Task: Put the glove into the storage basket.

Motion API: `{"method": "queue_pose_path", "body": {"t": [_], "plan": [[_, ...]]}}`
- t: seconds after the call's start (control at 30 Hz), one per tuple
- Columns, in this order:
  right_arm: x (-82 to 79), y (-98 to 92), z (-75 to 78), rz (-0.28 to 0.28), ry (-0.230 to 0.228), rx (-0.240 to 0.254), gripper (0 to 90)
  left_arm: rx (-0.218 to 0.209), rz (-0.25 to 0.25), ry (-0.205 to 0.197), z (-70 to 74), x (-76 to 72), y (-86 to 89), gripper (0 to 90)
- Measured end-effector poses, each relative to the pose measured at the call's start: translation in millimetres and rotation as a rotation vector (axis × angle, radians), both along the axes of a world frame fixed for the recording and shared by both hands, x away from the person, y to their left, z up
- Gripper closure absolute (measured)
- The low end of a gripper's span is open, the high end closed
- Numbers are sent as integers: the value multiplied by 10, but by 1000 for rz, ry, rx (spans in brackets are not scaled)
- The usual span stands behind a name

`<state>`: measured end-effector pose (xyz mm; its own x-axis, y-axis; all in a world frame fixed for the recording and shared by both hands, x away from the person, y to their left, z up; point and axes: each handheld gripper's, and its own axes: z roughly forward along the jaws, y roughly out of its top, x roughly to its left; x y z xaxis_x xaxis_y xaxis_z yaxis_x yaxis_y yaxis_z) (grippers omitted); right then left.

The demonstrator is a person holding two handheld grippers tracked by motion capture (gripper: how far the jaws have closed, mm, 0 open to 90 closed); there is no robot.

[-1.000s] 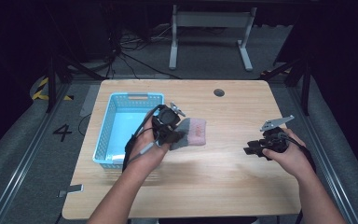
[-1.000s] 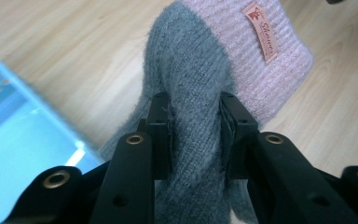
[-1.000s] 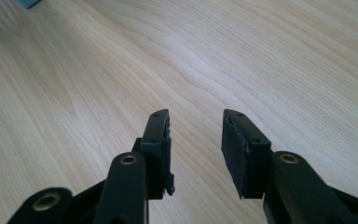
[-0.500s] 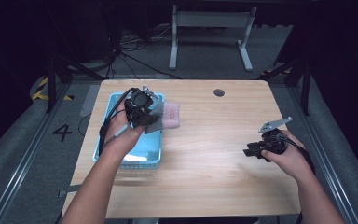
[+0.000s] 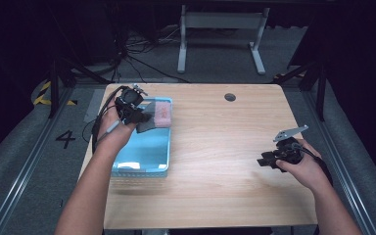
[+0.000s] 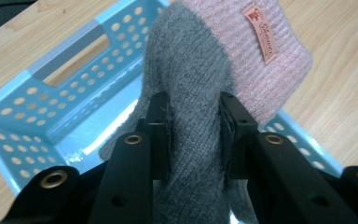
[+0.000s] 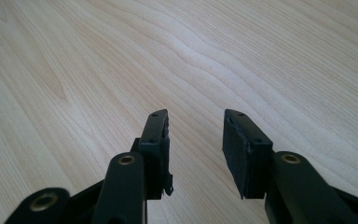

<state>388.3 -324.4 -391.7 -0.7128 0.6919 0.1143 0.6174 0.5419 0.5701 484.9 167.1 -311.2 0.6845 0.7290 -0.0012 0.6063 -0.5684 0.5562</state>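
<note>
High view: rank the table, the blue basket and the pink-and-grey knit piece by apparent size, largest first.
1. table
2. blue basket
3. pink-and-grey knit piece, held above the basket by the left gripper

We see a pale wooden counter [image 5: 215,147] with fine grain and a small dark round hole [image 5: 230,97] near its far edge. One thing rests directly on it: a light blue plastic basket [image 5: 144,154] with perforated walls, sitting by the counter's left edge. The counter stands on a grey floor [image 5: 24,161].
</note>
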Motion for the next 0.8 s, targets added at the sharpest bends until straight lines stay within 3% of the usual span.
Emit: {"method": "queue_pose_path", "body": {"t": [0.13, 0.23, 0.37, 0.6, 0.8], "plan": [[0, 15, -20, 1, 7, -5, 617, 8, 10, 31, -73, 118, 113, 691], [3, 26, -29, 2, 6, -9, 617, 34, 4, 48, -148, 194, 132, 691], [12, 38, -46, 8, 10, -13, 616, 33, 0, 74, -244, 295, 159, 690], [27, 85, -74, 23, 8, -20, 609, 71, 12, 95, -420, 375, 91, 686], [27, 146, -86, 42, 7, -28, 600, 65, -13, 122, -557, 446, 80, 685]]}}
